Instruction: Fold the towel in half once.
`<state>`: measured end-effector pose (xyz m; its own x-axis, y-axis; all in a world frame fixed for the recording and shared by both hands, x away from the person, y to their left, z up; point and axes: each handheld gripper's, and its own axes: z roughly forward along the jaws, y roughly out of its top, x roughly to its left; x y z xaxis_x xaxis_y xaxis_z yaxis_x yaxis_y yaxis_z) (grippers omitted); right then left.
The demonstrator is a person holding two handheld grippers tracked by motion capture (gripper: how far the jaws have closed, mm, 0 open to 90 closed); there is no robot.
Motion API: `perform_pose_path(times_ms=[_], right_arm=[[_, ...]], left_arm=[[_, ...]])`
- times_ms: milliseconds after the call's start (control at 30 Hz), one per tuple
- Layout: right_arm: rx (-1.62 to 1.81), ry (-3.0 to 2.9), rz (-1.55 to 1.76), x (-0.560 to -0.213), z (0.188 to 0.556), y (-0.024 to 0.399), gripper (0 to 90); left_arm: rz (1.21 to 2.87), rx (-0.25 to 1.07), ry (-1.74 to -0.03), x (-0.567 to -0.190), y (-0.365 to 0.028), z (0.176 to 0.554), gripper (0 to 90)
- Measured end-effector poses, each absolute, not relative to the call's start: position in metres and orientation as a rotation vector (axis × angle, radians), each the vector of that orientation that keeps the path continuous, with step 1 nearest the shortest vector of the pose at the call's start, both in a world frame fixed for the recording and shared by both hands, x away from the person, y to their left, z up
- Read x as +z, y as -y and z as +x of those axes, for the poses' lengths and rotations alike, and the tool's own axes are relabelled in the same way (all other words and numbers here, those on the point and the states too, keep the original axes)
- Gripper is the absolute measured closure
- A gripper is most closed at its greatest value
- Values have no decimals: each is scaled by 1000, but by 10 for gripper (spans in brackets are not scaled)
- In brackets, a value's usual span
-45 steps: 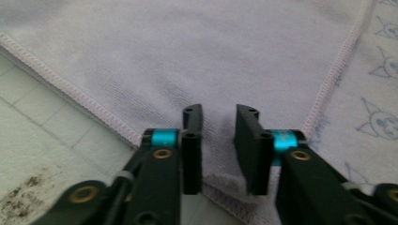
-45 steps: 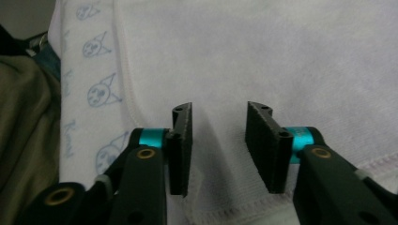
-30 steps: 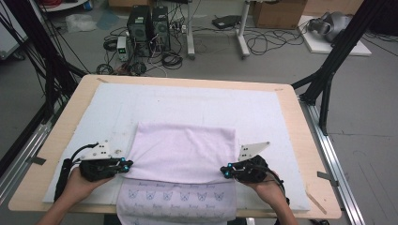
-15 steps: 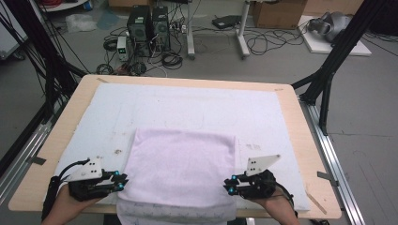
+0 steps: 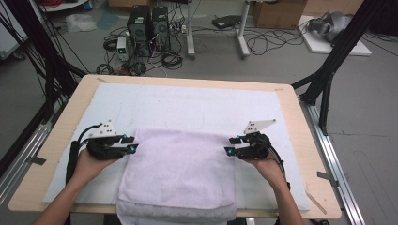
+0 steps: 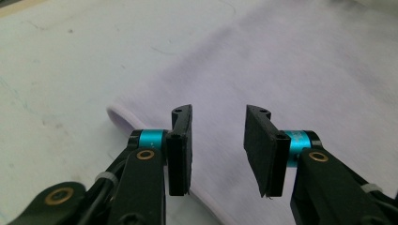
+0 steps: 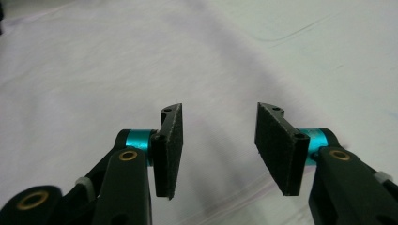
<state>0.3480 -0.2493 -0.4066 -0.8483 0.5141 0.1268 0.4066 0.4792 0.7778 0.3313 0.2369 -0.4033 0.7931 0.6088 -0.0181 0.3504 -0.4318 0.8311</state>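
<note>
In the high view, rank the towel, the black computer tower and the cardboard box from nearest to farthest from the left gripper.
1. Towel, right beside the left gripper.
2. Computer tower, on the floor beyond the table.
3. Cardboard box, far top right.

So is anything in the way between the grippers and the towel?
No, nothing visible. The left gripper and right gripper sit right at the towel sides. Their jaws have just been opening, with nothing between them, and the towel lies just below.

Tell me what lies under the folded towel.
The towel rests on a white mat covering the wooden table. Anything beneath its folds is covered; its near edge overhangs the table.
</note>
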Motion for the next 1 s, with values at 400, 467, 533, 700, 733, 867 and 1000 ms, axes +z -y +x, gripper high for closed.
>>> perform_pose_path(times_ms=[400,467,533,700,733,867,1000], right_arm=[[1248,-2581,880,-411,392,251,431],[1239,-2587,908,-417,395,254,431],[1246,-2581,926,-422,397,256,428],[1221,-2613,936,-437,399,257,441],[1220,-2612,932,-439,399,257,462],[1237,-2644,905,-443,400,255,730],[1227,-2684,849,-442,404,249,843]], left_arm=[[2029,349,-832,-410,-238,387,504],[2030,332,-834,-415,-235,391,465],[2033,327,-835,-419,-232,393,461],[2141,275,-916,-441,-229,404,472],[2137,284,-903,-443,-231,404,506],[2139,235,-848,-443,-232,403,747],[2143,270,-845,-440,-229,403,848]])
